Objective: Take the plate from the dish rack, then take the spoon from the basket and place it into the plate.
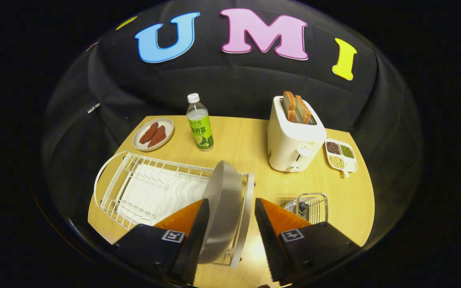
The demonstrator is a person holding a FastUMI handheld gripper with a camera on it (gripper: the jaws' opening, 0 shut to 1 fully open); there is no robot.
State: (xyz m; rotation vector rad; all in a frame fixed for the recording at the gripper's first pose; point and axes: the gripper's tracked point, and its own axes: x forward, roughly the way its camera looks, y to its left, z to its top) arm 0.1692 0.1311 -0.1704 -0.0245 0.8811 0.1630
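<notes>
While the gripper (230,208) hangs over the near end of the dish rack (150,188), its jaws stand wide apart with the plate (224,208) upright between them — closer to the left finger, which seems to touch or nearly touch its face; the right finger is clearly off it, a gap of rack rim and table showing. So nothing is clamped yet. Plate stands on edge in the end slot of the white wire rack, tilted a bit, rim up. Looks like a stiff grey plate, smooth and probably slick, maybe metal or ceramic — can't tell which; likely moderate weight, would chip or clatter if dropped. Best hold is across the rim near the top, fingers on both faces, squeezed firmly since a smooth face can slide out when lifted. Lift straight up to clear the wires.

Small wire basket (308,206) sits just beyond the right finger; something dark lies in it, presumably the spoon, too small to be sure. Further beyond the jaws on the table (246,140): a bottle (199,122), a small dish of sausages (153,134), a toaster (294,138) with bread in it, and a divided tray of beans (341,156).
</notes>
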